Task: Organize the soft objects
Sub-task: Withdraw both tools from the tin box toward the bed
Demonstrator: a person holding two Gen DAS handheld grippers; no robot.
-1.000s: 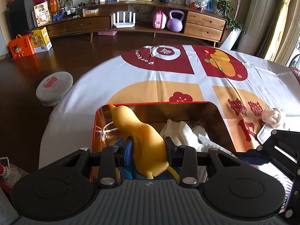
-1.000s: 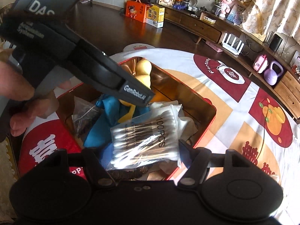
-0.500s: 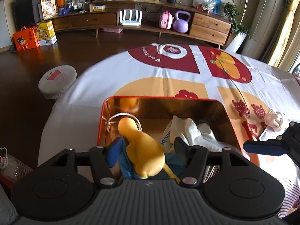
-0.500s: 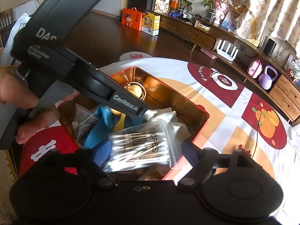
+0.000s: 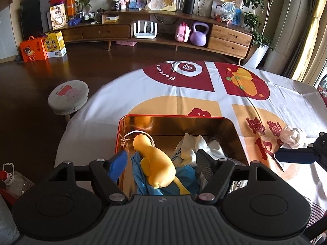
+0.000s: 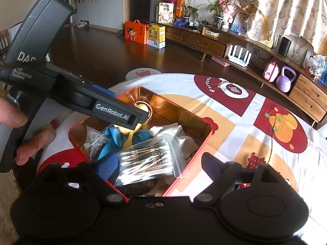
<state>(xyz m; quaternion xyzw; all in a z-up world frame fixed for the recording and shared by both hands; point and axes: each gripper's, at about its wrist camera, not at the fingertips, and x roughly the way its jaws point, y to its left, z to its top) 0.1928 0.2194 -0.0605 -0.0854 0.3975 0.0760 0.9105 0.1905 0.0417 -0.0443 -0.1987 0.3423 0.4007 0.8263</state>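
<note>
Right gripper [image 6: 161, 163] over the near corner of a red tin [image 6: 206, 136] with a gold inside, fingers [image 6: 212, 163] spread wide and just opened, clear of the bag of cotton swabs [image 6: 149, 159] lying between them in the tin. Behind the bag: white cloth [image 6: 179, 136], blue fabric [image 6: 114, 136], a yellow soft toy [image 6: 141, 110]. Left gripper [image 6: 120, 114] slanting in above the toy, held by a hand [image 6: 18, 134]. Patterned cloth [image 6: 265, 143] covering the desk.

Yellow toy [image 6: 141, 107]: mostly hidden behind the left gripper's finger in the right wrist view.
Dark bundle [image 6: 139, 185]: under the cotton swab bag [image 6: 147, 159], unidentifiable.
Plastic bottle [image 5: 14, 180]: cut by the picture's left edge.
Hand [image 6: 18, 134]: only fingertips visible.
</note>
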